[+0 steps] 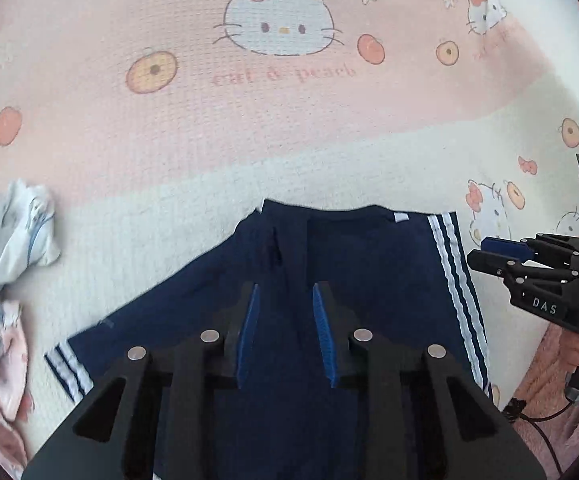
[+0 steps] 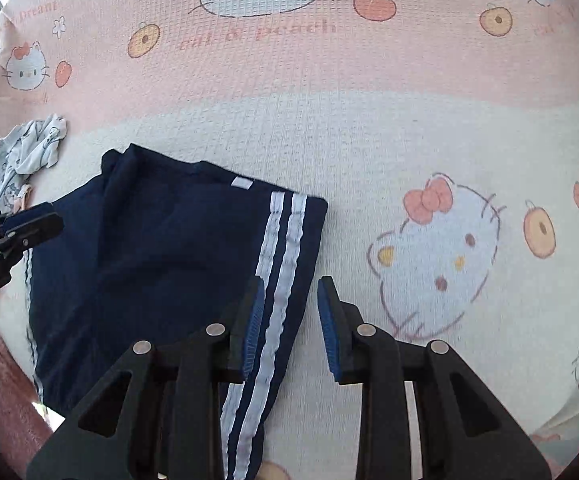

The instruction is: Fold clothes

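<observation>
Navy trousers with white side stripes (image 1: 369,264) lie flat on the bed sheet; they also show in the right wrist view (image 2: 161,256). My left gripper (image 1: 285,292) is open and empty, hovering over the middle of the trousers. My right gripper (image 2: 289,288) is open and empty, above the trousers' striped right edge. The right gripper also shows at the right of the left wrist view (image 1: 485,254), beside the stripe. The left gripper shows at the left edge of the right wrist view (image 2: 41,220).
A crumpled pale blue and pink garment (image 1: 5,248) lies left of the trousers, also seen in the right wrist view (image 2: 25,152). The pink and cream cartoon-cat sheet (image 1: 249,120) covers the bed. A pink fuzzy blanket (image 1: 545,384) lies at the near right.
</observation>
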`<state>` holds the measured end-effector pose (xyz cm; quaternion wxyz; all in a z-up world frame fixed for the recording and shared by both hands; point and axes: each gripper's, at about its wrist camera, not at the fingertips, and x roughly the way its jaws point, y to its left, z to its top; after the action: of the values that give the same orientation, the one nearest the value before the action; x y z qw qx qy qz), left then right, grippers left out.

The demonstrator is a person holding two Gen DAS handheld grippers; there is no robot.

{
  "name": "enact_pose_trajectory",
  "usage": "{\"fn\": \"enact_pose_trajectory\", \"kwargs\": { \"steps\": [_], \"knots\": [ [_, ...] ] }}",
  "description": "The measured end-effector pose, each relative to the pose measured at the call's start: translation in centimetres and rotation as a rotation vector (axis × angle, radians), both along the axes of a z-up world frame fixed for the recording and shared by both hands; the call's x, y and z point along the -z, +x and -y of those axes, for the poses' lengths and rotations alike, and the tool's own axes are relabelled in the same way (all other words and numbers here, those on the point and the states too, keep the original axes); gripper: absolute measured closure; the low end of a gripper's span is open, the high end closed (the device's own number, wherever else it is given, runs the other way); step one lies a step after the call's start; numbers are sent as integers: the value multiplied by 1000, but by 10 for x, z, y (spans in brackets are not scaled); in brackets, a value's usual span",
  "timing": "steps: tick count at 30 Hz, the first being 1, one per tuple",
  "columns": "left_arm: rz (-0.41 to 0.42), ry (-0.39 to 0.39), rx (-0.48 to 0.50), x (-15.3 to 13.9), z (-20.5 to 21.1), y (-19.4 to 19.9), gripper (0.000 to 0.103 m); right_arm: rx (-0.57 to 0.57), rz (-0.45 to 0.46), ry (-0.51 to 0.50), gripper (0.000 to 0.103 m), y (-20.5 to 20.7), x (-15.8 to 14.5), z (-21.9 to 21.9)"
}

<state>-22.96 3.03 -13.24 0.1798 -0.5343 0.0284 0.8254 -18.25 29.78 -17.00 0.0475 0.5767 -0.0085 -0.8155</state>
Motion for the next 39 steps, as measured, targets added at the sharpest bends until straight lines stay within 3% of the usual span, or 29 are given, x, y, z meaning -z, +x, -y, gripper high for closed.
{"fn": "enact_pose_trajectory", "kwargs": {
  "steps": [3,5,8,10,14,17,19,23,27,30,32,35,39],
  "knots": [
    [36,14,21,21,-16,-27,74,-44,-30,18,75,-21,12,5],
    [65,-16,20,36,-17,-38,74,-77,-26,-4,75,-29,23,8],
    [54,-5,4,41,-10,-43,74,-93,-19,-25,79,-34,35,4],
    [13,-16,-54,35,0,-44,74,-66,-22,-35,87,-33,34,-6],
    [-6,64,-169,29,24,-48,74,14,-22,-3,95,-27,30,-25],
    [-26,96,-151,21,26,-42,74,62,-77,35,92,-22,17,-37],
    [-51,85,-111,16,19,-34,74,74,-98,-31,90,-19,10,-46],
    [-68,35,-101,14,12,-23,74,-8,-82,-79,88,-21,17,-36],
    [-65,45,-128,11,18,-10,74,-110,-76,-80,88,-32,24,-11],
    [-42,56,-128,21,28,-4,74,-107,-39,-15,91,-31,36,-4],
    [-21,45,-125,34,34,-1,74,-76,-36,-22,98,-31,36,-12],
    [-21,15,-112,39,33,1,74,1,-39,60,102,-24,33,-33],
    [-59,-12,-89,34,29,3,74,89,-37,192,100,-18,32,-63]
  ]
}}
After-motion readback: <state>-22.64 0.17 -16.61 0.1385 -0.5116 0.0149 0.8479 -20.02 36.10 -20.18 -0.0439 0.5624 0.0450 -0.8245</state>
